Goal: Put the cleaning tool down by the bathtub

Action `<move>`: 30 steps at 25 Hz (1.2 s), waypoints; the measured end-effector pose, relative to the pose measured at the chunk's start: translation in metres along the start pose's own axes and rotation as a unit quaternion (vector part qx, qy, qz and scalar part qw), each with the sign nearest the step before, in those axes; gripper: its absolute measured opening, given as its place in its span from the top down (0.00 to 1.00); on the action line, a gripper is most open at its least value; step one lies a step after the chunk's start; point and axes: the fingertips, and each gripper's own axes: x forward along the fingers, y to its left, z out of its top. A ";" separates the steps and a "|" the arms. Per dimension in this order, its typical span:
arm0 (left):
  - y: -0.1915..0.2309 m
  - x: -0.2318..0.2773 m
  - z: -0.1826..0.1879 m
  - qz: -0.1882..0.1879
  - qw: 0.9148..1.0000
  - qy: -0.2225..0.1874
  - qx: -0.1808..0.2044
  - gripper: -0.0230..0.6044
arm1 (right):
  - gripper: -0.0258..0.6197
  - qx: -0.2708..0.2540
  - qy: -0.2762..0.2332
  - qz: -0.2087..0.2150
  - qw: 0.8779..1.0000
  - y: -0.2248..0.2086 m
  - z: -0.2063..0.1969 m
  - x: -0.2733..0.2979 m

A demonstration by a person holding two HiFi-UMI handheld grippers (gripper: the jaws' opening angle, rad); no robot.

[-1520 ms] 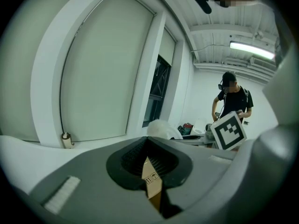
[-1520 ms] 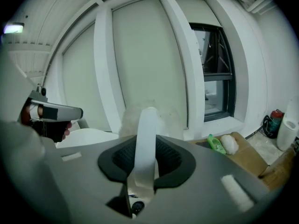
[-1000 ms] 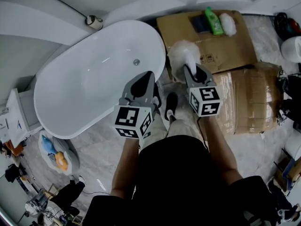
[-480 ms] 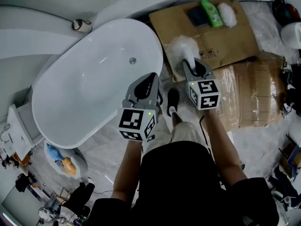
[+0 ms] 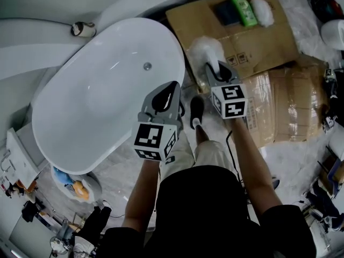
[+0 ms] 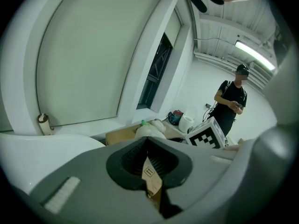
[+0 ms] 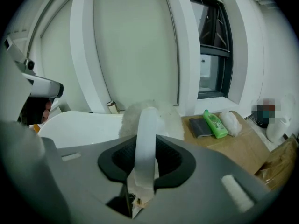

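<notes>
Clamping the duster (image 5: 206, 49), right claw (image 5: 217, 72) hovers near bathtub (image 5: 91, 106) and cardboard (image 5: 263, 39); left claw (image 5: 164, 95) closed.

Left gripper (image 5: 172, 86), right gripper (image 5: 219, 69): jaws closed

The bathtub (image 5: 102, 95) is set at the left of the floor, with a roll (image 5: 81, 29) on the ledge behind its far end. Cardboard (image 5: 269, 47) is laid on the floor to its right. Along the cardboard's far edge a pad (image 5: 227, 13), a bottle (image 5: 243, 8) and a bundle (image 5: 262, 9) are lined up left to right. The cleaning tool (image 5: 207, 50) is found over the cardboard's left edge, just beside the bathtub's rim.
</notes>
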 end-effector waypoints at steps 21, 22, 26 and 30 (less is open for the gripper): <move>0.063 0.063 -0.046 0.003 0.998 0.058 -0.003 0.96 | 0.82 0.013 0.064 -0.024 0.998 -0.033 -0.052 0.093; 0.066 0.065 -0.047 0.004 0.998 0.060 -0.004 0.96 | 0.81 0.013 0.065 -0.024 0.997 -0.034 -0.054 0.096; 0.073 0.071 -0.051 0.004 0.998 0.065 -0.004 0.96 | 0.82 0.017 0.071 -0.028 0.997 -0.039 -0.061 0.110; 0.078 0.074 -0.058 0.004 0.997 0.072 -0.004 0.96 | 0.81 0.021 0.080 -0.030 0.996 -0.044 -0.069 0.126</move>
